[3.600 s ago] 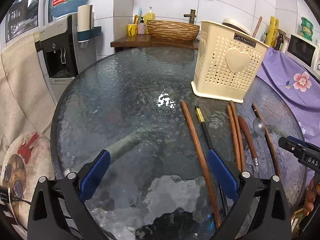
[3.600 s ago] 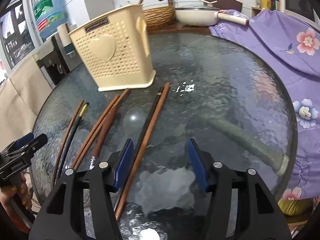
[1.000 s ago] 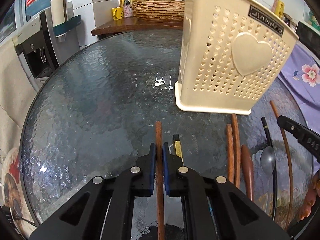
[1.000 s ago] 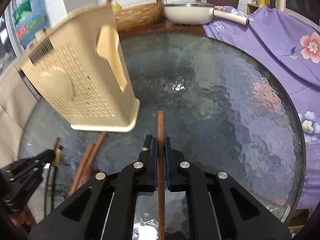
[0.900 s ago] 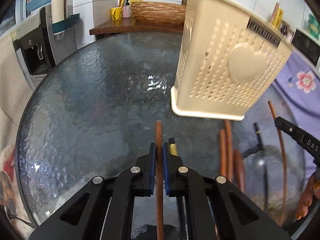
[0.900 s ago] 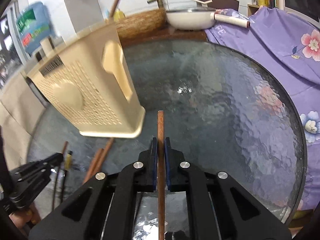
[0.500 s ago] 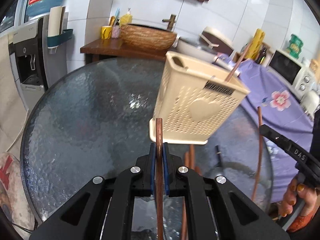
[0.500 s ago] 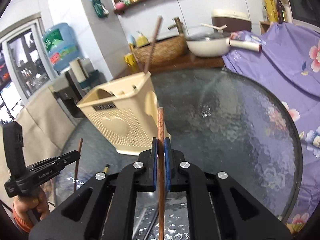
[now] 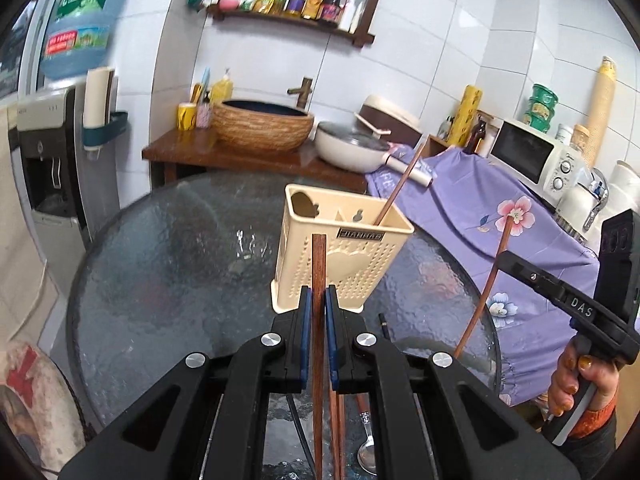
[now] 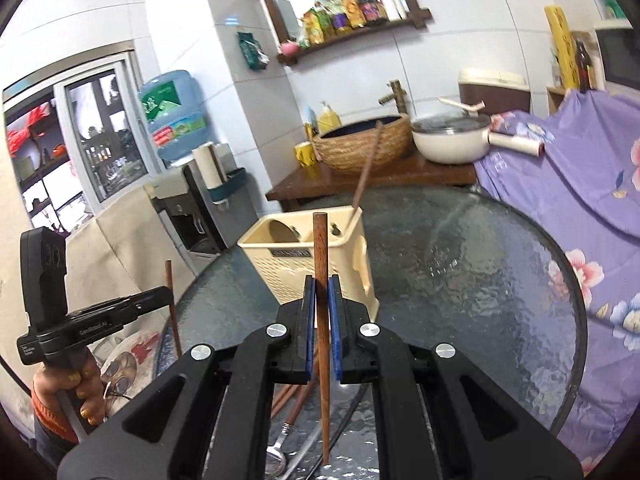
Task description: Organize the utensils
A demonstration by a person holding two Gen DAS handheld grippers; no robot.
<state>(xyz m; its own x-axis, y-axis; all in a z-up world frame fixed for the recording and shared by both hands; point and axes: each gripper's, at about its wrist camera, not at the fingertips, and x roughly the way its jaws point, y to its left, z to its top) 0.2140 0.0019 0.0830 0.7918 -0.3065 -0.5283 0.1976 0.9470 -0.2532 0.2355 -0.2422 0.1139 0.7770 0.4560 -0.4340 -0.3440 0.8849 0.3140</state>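
holder: cream, upright, one chopstick inside | spoon, perhaps three chopsticks: flat on glass

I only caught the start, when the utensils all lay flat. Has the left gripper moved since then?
Yes. The left gripper, shut on a brown chopstick, has risen: the cream holder now sits lower and farther off, its open top visible.

I see bare tabletop left of utensil holder; leaning chopstick blocks its right compartment; left compartments open above.
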